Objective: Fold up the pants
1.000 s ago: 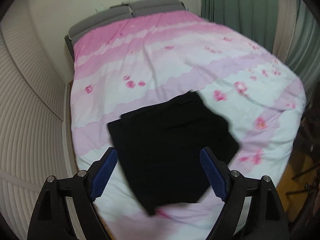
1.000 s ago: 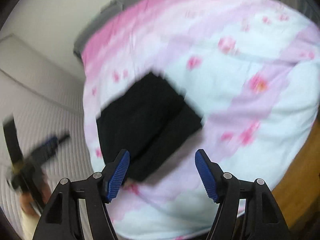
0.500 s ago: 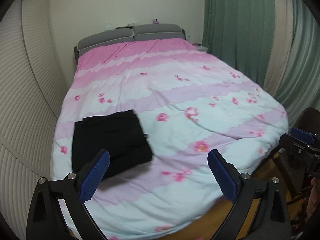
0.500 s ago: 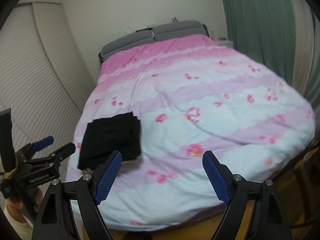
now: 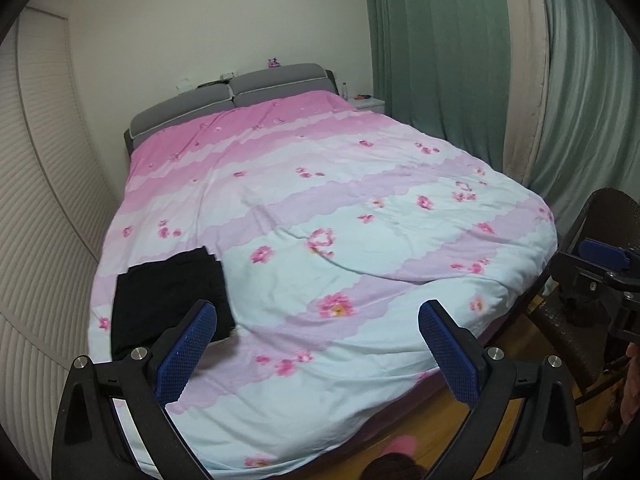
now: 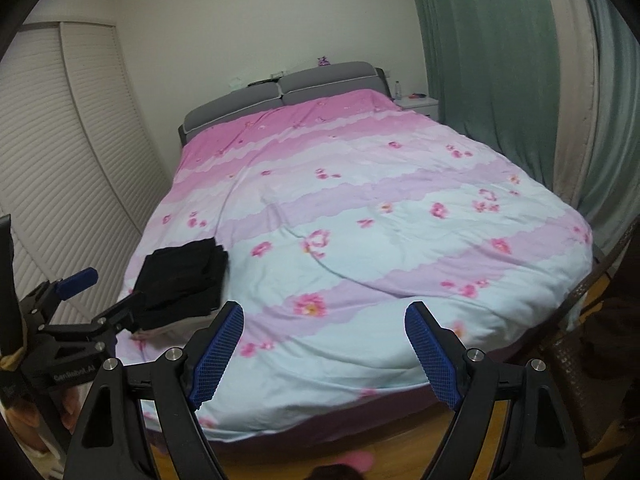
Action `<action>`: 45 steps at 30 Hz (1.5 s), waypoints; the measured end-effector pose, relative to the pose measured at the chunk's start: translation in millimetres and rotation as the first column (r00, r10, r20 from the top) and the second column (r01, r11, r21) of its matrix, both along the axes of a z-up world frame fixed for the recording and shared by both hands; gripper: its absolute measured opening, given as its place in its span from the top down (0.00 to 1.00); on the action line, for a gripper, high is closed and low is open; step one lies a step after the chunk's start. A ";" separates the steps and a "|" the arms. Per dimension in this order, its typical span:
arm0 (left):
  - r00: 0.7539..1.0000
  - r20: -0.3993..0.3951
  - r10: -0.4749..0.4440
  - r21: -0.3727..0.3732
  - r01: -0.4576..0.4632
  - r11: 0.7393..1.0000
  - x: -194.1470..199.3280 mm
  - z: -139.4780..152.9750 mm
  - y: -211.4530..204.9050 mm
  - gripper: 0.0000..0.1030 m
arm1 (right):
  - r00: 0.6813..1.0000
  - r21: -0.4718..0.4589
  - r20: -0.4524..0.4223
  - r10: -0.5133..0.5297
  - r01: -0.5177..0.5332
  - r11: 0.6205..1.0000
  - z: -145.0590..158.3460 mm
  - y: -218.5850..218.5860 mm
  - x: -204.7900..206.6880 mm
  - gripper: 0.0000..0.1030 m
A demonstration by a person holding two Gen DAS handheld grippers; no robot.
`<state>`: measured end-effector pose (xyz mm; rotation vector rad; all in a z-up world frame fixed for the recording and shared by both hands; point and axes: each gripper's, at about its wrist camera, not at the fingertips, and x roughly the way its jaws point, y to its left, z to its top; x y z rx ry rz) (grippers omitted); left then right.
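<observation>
Left gripper (image 5: 318, 344): jaws spread wide, blue pads facing each other, nothing between them. The jaws have just been opening further. It is held above the near edge of the bed, pointing down toward the quilt. In the right wrist view the same gripper appears at the left edge, clear of the fabric, with part of the hand (image 6: 24, 420) that holds it below.

Right gripper (image 6: 324, 344): jaws released and apart, nothing between the pads. It also points down at the near part of the bed. In the left wrist view it appears at the far right edge, beside a dark chair (image 5: 612, 216).

Pants (image 5: 170, 296): black, folded into a compact rectangle, lying flat on the near left corner of the bed, close to the left side edge. In the left wrist view the left finger (image 5: 186, 354) overlaps the near edge of the bundle in the picture; no contact is visible. In the right wrist view the folded layers show along the far right edge of the bundle.

Bed (image 5: 360, 208): covered by a quilt in pink, lilac and pale blue bands with pink flowers. Grey headboard (image 5: 228, 96) at the far end. Slatted white doors (image 6: 72, 152) on the left, green curtains (image 5: 436, 60) on the right, wooden floor (image 5: 440, 424) at the near side
</observation>
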<state>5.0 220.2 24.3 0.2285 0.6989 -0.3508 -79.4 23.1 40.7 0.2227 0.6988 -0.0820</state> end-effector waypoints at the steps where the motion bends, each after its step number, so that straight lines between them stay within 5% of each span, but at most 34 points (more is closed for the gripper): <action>1: 1.000 -0.006 0.001 -0.003 -0.001 1.000 1.0 -1.6 -6.3 0.00 | 1.000 -0.001 0.001 0.000 0.000 1.000 0.6 -6.2 -2.1 0.19; 21: 0.985 -0.052 0.166 -0.023 -0.168 0.986 32.6 -5.2 -104.8 0.00 | 0.995 -0.006 -0.021 0.096 -0.096 0.995 6.8 -132.1 45.8 0.19; 35: 0.960 -0.036 0.277 -0.093 -0.279 0.956 1.5 9.5 -148.2 0.00 | 0.977 -0.028 -0.039 0.211 -0.212 0.977 11.6 -179.8 52.3 0.19; 45: 0.942 -0.024 0.335 -0.069 -0.335 0.940 -22.9 17.3 -165.0 0.00 | 0.967 -0.036 -0.022 0.253 -0.254 0.967 16.2 -202.9 42.5 0.19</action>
